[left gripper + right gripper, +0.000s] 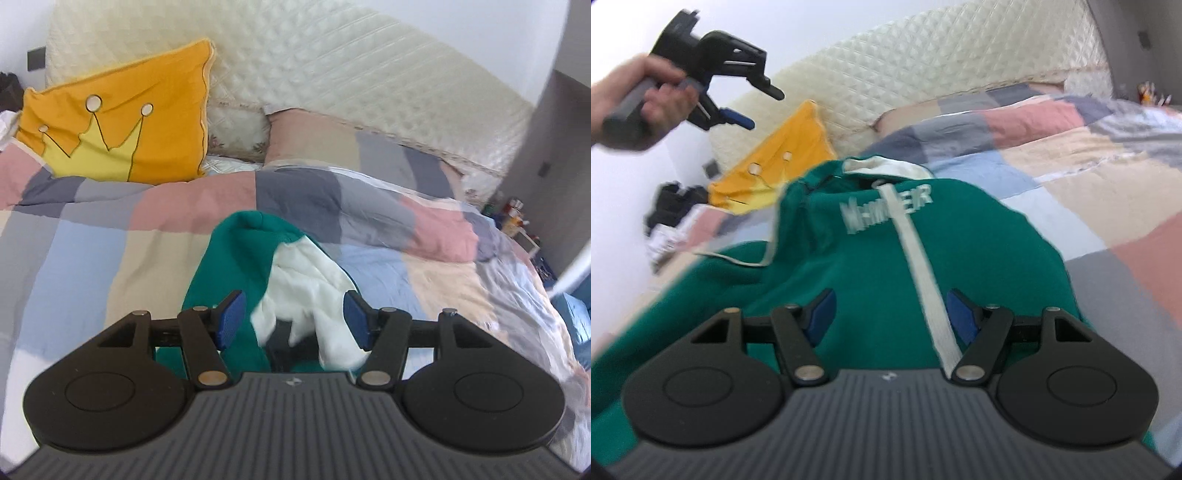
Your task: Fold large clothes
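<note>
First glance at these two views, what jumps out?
The green hoodie with a white stripe, spread on the patchwork duvet, fills the middle of both views. Behind it, a yellow crown pillow leans on the quilted headboard. In the right wrist view, the left hand-held gripper hangs in the air at upper left, open and empty, gripped by a hand.

Open quilt [1082,162] right of green hoodie [886,266] – passable. Orange pillow [122,122] and headboard [332,66] block far end – left gripper [753,107] hanging above left side.
</note>
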Demonstrator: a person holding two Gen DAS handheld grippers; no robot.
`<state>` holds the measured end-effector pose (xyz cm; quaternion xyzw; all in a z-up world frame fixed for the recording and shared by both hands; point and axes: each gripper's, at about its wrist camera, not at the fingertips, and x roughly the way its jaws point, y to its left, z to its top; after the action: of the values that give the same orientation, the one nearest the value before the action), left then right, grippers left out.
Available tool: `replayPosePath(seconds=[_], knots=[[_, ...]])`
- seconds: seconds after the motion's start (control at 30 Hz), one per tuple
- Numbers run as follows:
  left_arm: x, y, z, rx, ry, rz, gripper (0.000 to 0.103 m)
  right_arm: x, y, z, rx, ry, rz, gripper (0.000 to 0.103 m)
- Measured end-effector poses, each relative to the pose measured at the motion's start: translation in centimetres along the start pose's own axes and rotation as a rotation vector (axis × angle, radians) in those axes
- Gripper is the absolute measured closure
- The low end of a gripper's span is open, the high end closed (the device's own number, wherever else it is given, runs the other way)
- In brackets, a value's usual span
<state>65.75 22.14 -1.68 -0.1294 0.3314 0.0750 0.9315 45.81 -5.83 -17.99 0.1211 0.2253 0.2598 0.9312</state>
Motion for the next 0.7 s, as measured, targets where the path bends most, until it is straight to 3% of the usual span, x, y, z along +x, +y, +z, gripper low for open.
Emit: replayPosePath(seconds=[0.33, 0.5, 0.7], knots=[[-12.7, 1.3, -12.7, -0.005, -0.016, -0.018, 0.039, -8.4, 3.0, -0.7, -0.036, -0.010, 0.036, 0.035], [-17.2, 3.6, -20.3, -0.031, 0.034, -0.021, 0.039, -12.3, 5.5, -0.8, -0.056, -0.002, 0.074, 0.035], [-20.7, 6.6, -26.4, -0.069, 0.077, -0.017, 0.039, -15.6, 8.9, -2.1, -0.089, 0.025, 0.150, 0.035]])
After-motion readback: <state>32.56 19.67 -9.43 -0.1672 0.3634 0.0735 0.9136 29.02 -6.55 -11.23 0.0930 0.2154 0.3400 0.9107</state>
